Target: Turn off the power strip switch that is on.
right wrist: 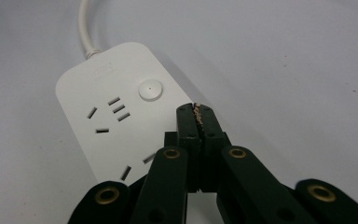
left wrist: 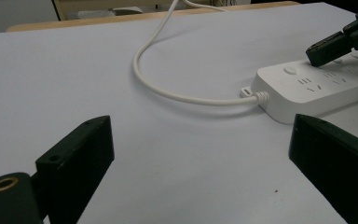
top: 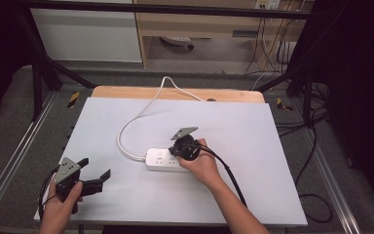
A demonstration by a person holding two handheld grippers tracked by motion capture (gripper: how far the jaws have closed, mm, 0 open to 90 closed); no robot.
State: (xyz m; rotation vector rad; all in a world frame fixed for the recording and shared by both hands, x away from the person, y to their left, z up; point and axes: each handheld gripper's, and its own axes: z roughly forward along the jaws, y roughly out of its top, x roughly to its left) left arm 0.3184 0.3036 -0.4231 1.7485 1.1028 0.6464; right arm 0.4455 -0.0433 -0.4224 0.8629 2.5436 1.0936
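A white power strip (top: 161, 160) lies near the middle of the white table sheet, its white cord (top: 126, 124) looping off to the back. My right gripper (top: 175, 152) is shut with nothing between its jaws, its tips hovering over the strip (right wrist: 121, 112) close to the round button (right wrist: 149, 89). The right gripper's tips (right wrist: 196, 110) stand just beside that button; contact cannot be told. My left gripper (top: 96, 173) rests at the front left, jaws wide open and empty, pointing toward the strip (left wrist: 317, 88) and the right gripper's tip (left wrist: 328, 49).
The white sheet (top: 253, 146) covers a wooden table (top: 175, 92) whose far edge shows. A black cable (top: 233, 178) trails from the right gripper along the forearm. Metal frame bars (top: 44, 73) stand left and right.
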